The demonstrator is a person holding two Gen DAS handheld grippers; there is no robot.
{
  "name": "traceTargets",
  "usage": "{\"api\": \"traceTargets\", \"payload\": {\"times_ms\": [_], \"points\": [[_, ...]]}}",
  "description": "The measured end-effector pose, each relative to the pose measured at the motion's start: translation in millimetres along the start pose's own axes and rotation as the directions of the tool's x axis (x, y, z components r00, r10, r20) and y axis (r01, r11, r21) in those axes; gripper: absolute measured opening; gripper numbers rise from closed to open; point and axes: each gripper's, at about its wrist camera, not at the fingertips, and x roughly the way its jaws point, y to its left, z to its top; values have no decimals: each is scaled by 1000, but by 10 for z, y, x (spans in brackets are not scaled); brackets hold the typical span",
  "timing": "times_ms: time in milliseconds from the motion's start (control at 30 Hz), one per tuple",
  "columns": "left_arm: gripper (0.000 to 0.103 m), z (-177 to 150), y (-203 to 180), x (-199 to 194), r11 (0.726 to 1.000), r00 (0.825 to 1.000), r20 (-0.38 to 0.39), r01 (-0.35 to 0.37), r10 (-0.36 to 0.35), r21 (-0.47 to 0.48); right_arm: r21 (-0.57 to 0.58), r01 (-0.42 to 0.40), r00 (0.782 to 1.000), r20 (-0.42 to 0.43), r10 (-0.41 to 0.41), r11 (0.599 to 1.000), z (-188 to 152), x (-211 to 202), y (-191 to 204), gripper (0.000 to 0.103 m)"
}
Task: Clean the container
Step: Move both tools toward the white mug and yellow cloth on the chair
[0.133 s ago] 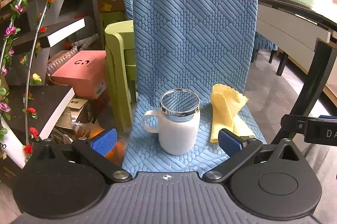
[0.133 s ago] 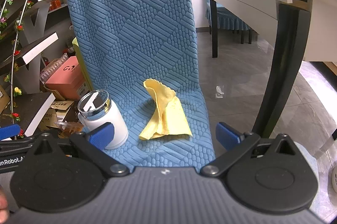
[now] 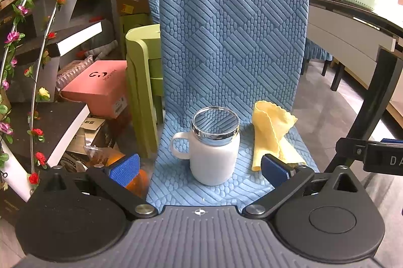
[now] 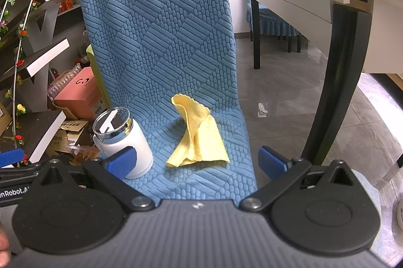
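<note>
White mug [image 3: 214, 157] with steel lid upright at chair seat [image 3: 226, 190] left edge, yellow cloth [image 3: 270, 132] beside it; left gripper [image 3: 200, 167] and right gripper [image 4: 199, 162] jaws released, empty.

Two wrist fisheyes, both looking down and forward at one chair seat.

From the left view we look over our own tongs [image 3: 200, 168] straight at the mug [image 3: 214, 157], which sits near and centred on the chair [image 3: 231, 41], with the cloth [image 3: 270, 134] to its right. From the right view we face the same seat from further right: the cloth [image 4: 199, 139] lies centred between the tongs [image 4: 196, 163], the mug [image 4: 123, 142] at left. Both views share the chair, mug, cloth and the shelves [image 3: 63, 46] at left.
</note>
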Motion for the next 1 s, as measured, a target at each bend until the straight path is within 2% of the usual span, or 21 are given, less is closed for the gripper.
{"api": "traceTargets", "payload": {"times_ms": [233, 600, 867, 1000], "points": [[103, 22, 11, -13, 1000, 1000, 3, 3, -3, 2, -27, 21, 1000, -10, -21, 999, 17, 14, 49, 103], [103, 90, 2, 36, 1000, 999, 13, 30, -30, -9, -5, -4, 1000, 31, 4, 1000, -18, 49, -44, 103], [103, 146, -42, 135, 999, 1000, -8, 2, -2, -33, 12, -11, 999, 36, 10, 1000, -20, 89, -87, 103], [103, 131, -11, 139, 999, 1000, -4, 10, -11, -44, 18, -10, 999, 34, 10, 1000, -18, 98, -104, 103]]}}
